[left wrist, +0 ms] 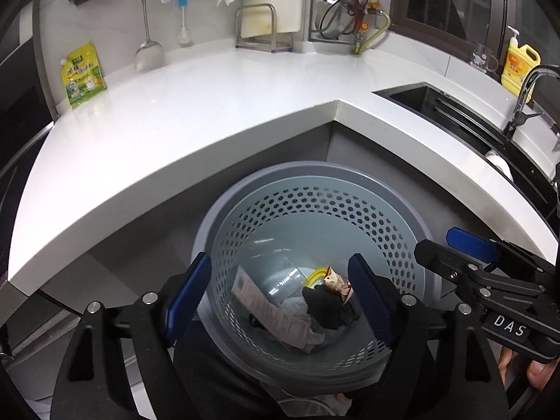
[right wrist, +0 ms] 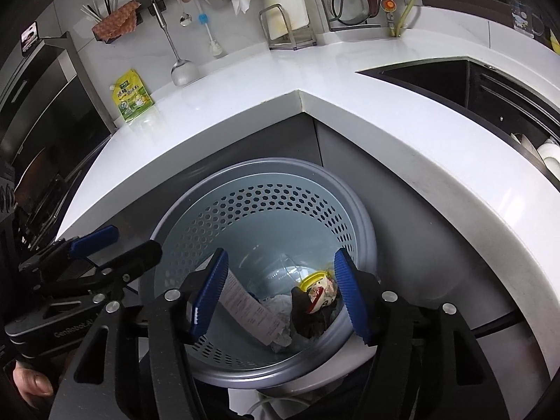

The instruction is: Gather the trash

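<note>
Both grippers hang over the grey perforated bin [left wrist: 315, 210], the left gripper [left wrist: 280, 297] and right gripper [right wrist: 280, 294] each spread wide with nothing between the pads. Down in the bin lie a paper receipt [right wrist: 248, 304], a crumpled wrapper [left wrist: 337, 281] and a yellow-rimmed lid [right wrist: 311, 277]. A green pouch [left wrist: 82, 75] stands on the white tabletop [left wrist: 210, 105], against the wall.

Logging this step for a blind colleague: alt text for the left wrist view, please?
The open left gripper hangs empty over a grey perforated bin holding a receipt and wrappers, below a white countertop.
</note>
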`<state>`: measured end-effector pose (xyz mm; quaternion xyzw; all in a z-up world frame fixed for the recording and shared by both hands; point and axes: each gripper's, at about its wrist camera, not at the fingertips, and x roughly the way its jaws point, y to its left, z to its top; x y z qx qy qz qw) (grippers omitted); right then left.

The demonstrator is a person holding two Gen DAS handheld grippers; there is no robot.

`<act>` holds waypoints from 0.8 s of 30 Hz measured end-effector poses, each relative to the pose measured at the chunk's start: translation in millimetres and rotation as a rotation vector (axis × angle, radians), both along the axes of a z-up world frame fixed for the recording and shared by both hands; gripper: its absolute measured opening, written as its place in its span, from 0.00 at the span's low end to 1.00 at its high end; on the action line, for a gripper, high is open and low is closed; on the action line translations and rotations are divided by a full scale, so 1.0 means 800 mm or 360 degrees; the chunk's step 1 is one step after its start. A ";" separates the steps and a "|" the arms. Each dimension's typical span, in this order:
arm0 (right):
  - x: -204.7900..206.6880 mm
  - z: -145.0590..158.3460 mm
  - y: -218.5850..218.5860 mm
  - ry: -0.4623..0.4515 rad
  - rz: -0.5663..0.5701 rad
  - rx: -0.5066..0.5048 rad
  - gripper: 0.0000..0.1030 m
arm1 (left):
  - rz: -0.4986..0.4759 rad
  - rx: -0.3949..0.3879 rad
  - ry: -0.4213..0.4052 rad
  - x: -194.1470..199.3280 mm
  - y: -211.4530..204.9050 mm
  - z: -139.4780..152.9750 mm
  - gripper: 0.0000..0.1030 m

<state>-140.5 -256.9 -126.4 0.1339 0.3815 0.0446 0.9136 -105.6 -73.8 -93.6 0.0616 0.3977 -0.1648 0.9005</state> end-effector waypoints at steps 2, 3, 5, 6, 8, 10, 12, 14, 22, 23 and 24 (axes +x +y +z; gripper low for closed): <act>-0.001 0.000 -0.001 0.0000 -0.0003 -0.0001 0.60 | 0.0011 0.0008 -0.0011 0.000 0.000 0.001 0.81; -0.002 0.000 -0.001 -0.0003 -0.0005 -0.0003 0.60 | 0.0016 0.0009 -0.0015 0.000 0.001 0.002 0.82; -0.003 0.002 0.001 -0.0011 -0.0009 -0.0007 0.64 | 0.0026 0.0008 -0.0020 0.000 0.001 0.004 0.85; -0.004 0.003 0.001 -0.0018 -0.0014 -0.0012 0.65 | 0.0031 0.0007 -0.0024 0.000 0.002 0.005 0.86; -0.005 0.004 0.002 -0.0023 -0.0023 -0.0018 0.66 | 0.0041 0.0004 -0.0035 0.000 0.002 0.008 0.90; -0.006 0.004 0.002 -0.0022 -0.0029 -0.0025 0.66 | 0.0052 0.0002 -0.0050 0.000 0.003 0.011 0.91; -0.007 0.005 0.002 -0.0024 -0.0036 -0.0030 0.66 | 0.0065 0.0009 -0.0061 0.000 0.003 0.013 0.93; -0.007 0.006 0.001 -0.0026 -0.0045 -0.0034 0.68 | 0.0079 0.0014 -0.0066 0.000 0.004 0.015 0.94; -0.006 0.006 0.003 -0.0016 -0.0066 -0.0059 0.69 | 0.0121 0.0020 -0.0055 0.004 0.010 0.016 0.94; -0.006 0.005 0.002 -0.0012 -0.0068 -0.0060 0.69 | 0.0126 0.0019 -0.0050 0.006 0.009 0.016 0.94; -0.005 0.004 0.002 -0.0010 -0.0072 -0.0063 0.69 | 0.0130 0.0016 -0.0049 0.008 0.008 0.017 0.94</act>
